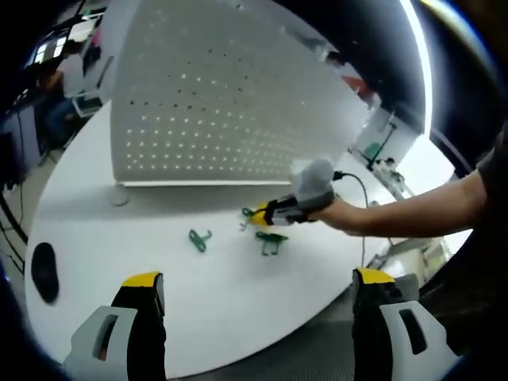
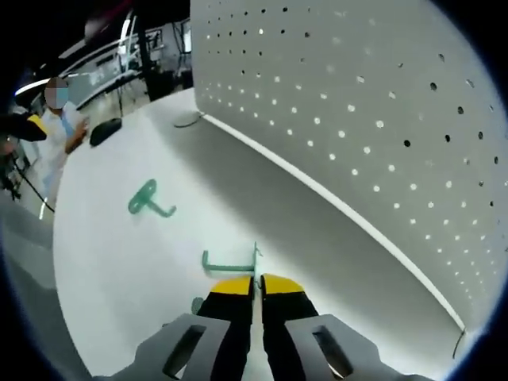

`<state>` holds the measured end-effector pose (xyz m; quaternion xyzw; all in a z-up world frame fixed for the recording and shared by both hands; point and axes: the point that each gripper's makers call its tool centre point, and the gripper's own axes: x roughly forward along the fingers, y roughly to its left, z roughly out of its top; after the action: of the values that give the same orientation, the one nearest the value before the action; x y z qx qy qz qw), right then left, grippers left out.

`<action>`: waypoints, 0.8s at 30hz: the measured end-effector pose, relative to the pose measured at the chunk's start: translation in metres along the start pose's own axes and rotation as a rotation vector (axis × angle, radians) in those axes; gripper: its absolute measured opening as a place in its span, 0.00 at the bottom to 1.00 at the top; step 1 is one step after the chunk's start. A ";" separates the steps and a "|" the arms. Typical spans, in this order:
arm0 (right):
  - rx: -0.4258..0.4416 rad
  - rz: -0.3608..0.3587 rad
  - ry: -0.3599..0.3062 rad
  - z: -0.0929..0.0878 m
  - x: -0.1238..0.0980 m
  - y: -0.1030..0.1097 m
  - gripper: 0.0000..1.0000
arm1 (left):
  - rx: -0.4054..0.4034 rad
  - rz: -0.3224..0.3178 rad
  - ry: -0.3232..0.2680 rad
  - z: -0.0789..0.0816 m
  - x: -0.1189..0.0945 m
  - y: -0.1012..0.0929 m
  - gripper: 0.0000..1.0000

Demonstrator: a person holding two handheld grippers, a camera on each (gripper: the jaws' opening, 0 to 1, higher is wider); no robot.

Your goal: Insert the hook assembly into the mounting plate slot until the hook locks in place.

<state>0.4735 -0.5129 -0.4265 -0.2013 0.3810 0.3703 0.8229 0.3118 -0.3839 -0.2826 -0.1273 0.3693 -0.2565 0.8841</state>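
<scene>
Right claw (image 2: 258, 284), jaws together, meets a green hook (image 2: 228, 263) on the white surface (image 2: 111, 262) below the pegboard (image 2: 357, 103); another hook (image 2: 147, 200) lies at ten o'clock. Left claw (image 1: 258, 286) gapes apart.

Left gripper (image 1: 258, 290): jaws spread wide apart, yellow-tipped, rising from the bottom of the left gripper view, holding nothing, raised above the surface. Right gripper (image 2: 259, 284): jaws closed together in the right gripper view, yellow tips nearly touching, low over the surface; whether anything is pinched between them cannot be told. In the left gripper view the right gripper (image 1: 274, 214) enters from the right, held in the person's hand (image 1: 337, 213), with a bare forearm (image 1: 429, 208) reaching in, tips pointing left and down.
</scene>
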 end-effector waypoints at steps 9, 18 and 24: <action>0.035 -0.029 -0.033 0.010 -0.014 -0.011 0.01 | 0.011 -0.011 -0.009 0.003 0.000 -0.005 1.00; 0.049 -0.060 -0.053 0.012 -0.030 -0.015 0.01 | 0.034 -0.027 -0.027 0.008 -0.003 -0.014 1.00; 0.072 -0.075 -0.090 0.019 -0.047 -0.019 0.01 | 0.045 -0.032 -0.033 0.009 -0.006 -0.018 1.00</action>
<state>0.4764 -0.5351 -0.3768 -0.1688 0.3487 0.3338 0.8593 0.3084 -0.3952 -0.2659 -0.1174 0.3467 -0.2768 0.8885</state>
